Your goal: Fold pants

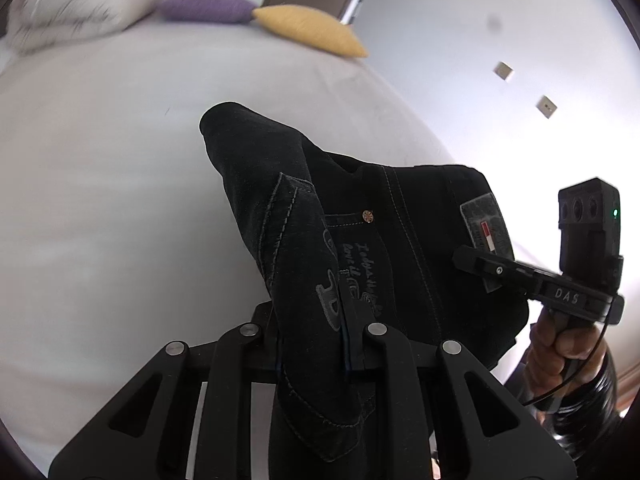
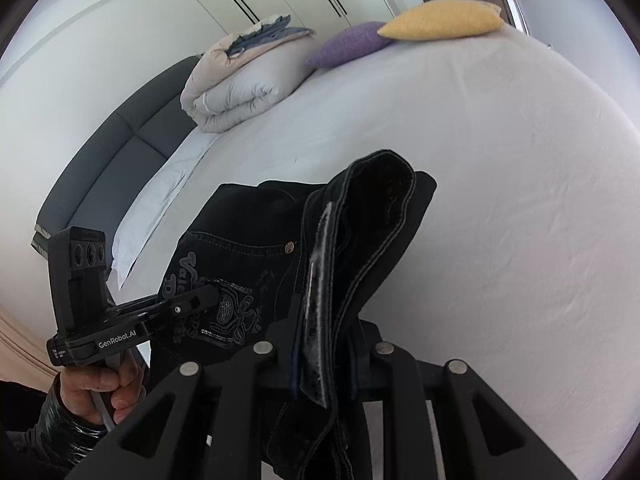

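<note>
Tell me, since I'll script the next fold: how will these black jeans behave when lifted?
Probably floppy: the black jeans sag between the left tool and right tool. Thick stitched seams suggest fairly heavy denim, unlikely to slip.

I count one pair of black pants (image 2: 248,240) over the bed (image 2: 500,200); two hand-held grippers, the left hand-held gripper (image 1: 352,320) and the right hand-held gripper (image 2: 340,340); two small cushions at the bed's far edge, one purple cushion (image 2: 348,44), one yellow cushion (image 2: 440,20); one folded duvet (image 2: 240,84) beside them; two hands showing, one to each view.
</note>
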